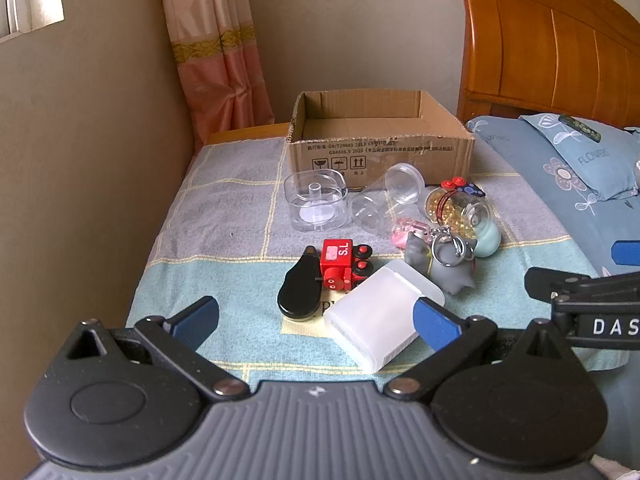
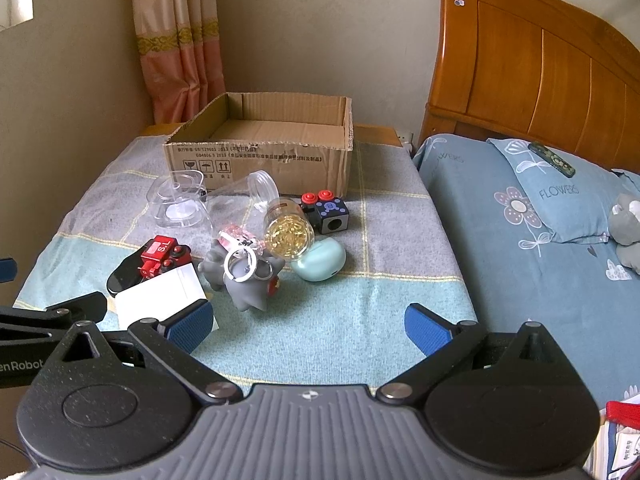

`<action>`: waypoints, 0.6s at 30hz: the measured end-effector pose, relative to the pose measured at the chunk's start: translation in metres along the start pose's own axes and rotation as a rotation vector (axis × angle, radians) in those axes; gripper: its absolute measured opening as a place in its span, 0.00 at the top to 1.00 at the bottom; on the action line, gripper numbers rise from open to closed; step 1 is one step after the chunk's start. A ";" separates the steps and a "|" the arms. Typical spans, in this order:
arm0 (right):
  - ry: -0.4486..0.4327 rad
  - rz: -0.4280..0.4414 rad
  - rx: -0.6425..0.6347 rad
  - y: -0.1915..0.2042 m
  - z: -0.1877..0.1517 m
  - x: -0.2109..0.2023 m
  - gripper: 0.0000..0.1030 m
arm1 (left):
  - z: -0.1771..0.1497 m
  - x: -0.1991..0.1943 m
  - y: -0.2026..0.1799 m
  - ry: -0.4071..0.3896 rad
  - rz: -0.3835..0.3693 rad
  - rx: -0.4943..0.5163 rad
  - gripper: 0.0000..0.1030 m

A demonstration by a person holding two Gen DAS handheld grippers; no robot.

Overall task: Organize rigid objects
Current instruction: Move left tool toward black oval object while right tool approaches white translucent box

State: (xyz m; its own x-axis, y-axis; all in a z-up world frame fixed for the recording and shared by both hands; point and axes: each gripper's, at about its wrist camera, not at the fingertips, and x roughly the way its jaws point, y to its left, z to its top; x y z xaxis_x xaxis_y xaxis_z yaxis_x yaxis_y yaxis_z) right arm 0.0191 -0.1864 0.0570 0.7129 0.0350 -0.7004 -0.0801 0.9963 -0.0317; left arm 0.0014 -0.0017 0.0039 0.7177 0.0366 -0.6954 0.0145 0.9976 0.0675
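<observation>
Toy train (image 1: 344, 264) marked "SL"; left (image 1: 316, 322) and right (image 2: 306, 326) jaws apart.

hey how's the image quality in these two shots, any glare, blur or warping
Left wrist view: sharp, soft daylight, fisheye bends the wooden headboard; faint highlights on the clear plastic cup. Right wrist view: equally sharp, dark vignette at corners, cardboard box edges bowed.
</observation>
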 end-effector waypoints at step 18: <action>-0.006 0.001 -0.014 0.006 0.000 -0.002 0.00 | -0.003 0.001 0.006 0.003 -0.018 -0.010 0.01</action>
State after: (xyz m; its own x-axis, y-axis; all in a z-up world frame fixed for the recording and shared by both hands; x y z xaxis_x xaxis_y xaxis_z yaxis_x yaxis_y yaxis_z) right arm 0.0176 -0.1804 0.0583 0.7170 0.0363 -0.6961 -0.0906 0.9950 -0.0414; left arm 0.0003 0.0044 0.0014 0.7156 0.0184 -0.6983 0.0205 0.9987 0.0473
